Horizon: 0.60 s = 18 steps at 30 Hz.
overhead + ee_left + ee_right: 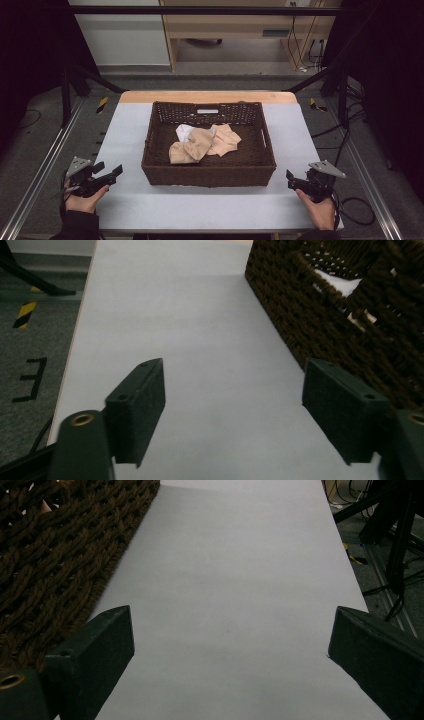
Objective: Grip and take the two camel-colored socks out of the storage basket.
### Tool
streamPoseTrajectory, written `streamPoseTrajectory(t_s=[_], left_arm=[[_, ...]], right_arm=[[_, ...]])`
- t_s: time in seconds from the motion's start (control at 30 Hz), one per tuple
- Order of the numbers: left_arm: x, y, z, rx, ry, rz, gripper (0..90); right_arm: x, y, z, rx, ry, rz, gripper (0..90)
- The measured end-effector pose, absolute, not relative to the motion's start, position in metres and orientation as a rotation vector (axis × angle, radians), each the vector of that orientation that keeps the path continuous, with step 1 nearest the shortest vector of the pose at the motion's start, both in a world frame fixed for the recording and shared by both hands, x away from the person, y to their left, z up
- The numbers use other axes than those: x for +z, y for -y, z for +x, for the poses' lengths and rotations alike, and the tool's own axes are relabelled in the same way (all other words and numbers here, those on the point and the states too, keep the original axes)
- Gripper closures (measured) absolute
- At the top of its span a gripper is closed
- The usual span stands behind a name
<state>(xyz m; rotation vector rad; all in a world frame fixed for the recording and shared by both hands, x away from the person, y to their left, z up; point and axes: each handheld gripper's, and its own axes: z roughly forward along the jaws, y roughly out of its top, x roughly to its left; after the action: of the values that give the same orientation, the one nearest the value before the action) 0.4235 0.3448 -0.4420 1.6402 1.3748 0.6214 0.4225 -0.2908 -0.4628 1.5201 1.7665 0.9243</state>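
The left gripper (106,176) has its jaws spread wide with nothing between them; in the left gripper view (232,412) only bare table surface lies in the gap. It sits at about 8 o'clock on the table (125,130), near the left edge, held in the left hand (84,200), and is apart from the basket (207,175). In its own view the basket's woven wall (320,320) runs along the 2 o'clock side, close to the right jaw but not touching it.

The right gripper (292,181) also stands wide open and empty; in the right gripper view (230,650) plain table shows between its jaws. It lies at about 4 o'clock on the table, held in the right hand (320,210), just beside the basket's near right corner. In its own view the brown weave (55,555) fills the 10 o'clock side, beside the left jaw.

The basket is a dark brown wicker tray at the centre of the table, upright, with a handle slot in its far wall. Inside it, a heap of crumpled cloths (202,143) lies toward 12 o'clock of the basket floor: beige pieces with a white one (184,132) at their far left. Neither gripper touches the cloths.

The table top is pale grey with a wooden strip along its far edge (207,96).
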Motion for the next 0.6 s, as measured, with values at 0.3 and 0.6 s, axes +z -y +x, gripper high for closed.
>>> streamPoseTrajectory(t_s=[0.3,0.6], left_arm=[[-0.427,-0.34,0.423,0.654,-1.348,1.605,34.7],[-0.406,-0.334,0.425,0.66,-1.29,1.567,35.6]], right_arm=[[-0.465,0.291,0.425,0.923,-1.773,1.519,4.4],[-0.466,0.29,0.425,0.919,-1.774,1.523,4.2]])
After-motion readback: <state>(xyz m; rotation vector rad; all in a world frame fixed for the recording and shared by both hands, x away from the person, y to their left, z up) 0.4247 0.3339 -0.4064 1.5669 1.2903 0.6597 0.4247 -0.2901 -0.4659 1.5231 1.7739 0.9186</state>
